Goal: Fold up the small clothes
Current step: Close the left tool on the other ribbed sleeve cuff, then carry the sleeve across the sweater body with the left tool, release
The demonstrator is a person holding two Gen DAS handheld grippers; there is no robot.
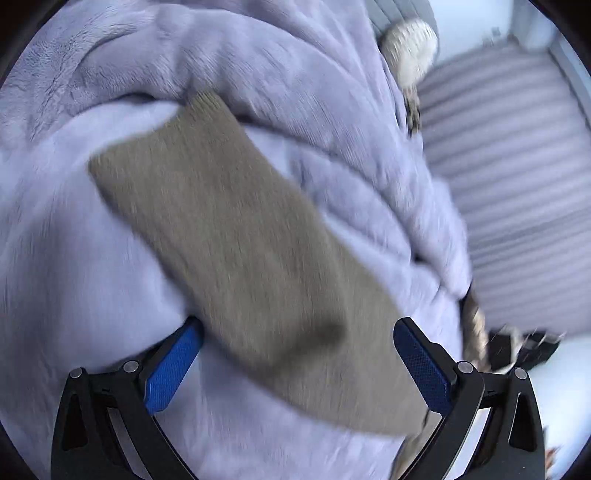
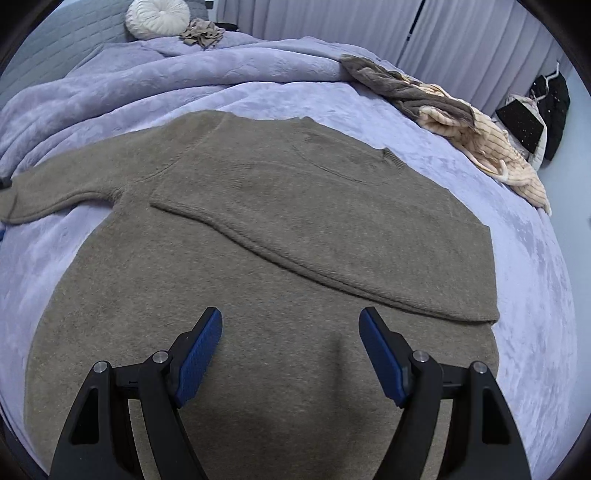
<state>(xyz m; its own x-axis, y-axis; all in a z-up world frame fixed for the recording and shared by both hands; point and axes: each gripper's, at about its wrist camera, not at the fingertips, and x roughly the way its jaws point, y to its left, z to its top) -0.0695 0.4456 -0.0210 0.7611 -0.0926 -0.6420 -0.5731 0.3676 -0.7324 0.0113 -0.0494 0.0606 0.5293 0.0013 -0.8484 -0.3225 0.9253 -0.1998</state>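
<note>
A taupe knit sweater (image 2: 258, 258) lies flat on a lavender blanket (image 2: 517, 266). One sleeve (image 2: 332, 236) is folded across its body; the other sleeve (image 2: 55, 184) stretches out to the left. My right gripper (image 2: 291, 317) is open just above the sweater's lower body, empty. In the left wrist view the outstretched sleeve (image 1: 229, 236) runs diagonally over the blanket (image 1: 74, 258). My left gripper (image 1: 295, 328) is open with its jaws on either side of the sleeve near the shoulder end. This view is motion-blurred.
A pile of other clothes (image 2: 461, 122), grey and striped cream, lies at the bed's far right edge. A round white cushion (image 2: 159, 16) and a crumpled beige item (image 2: 203, 33) lie at the head of the bed. Black bags (image 2: 535, 118) stand by the curtains.
</note>
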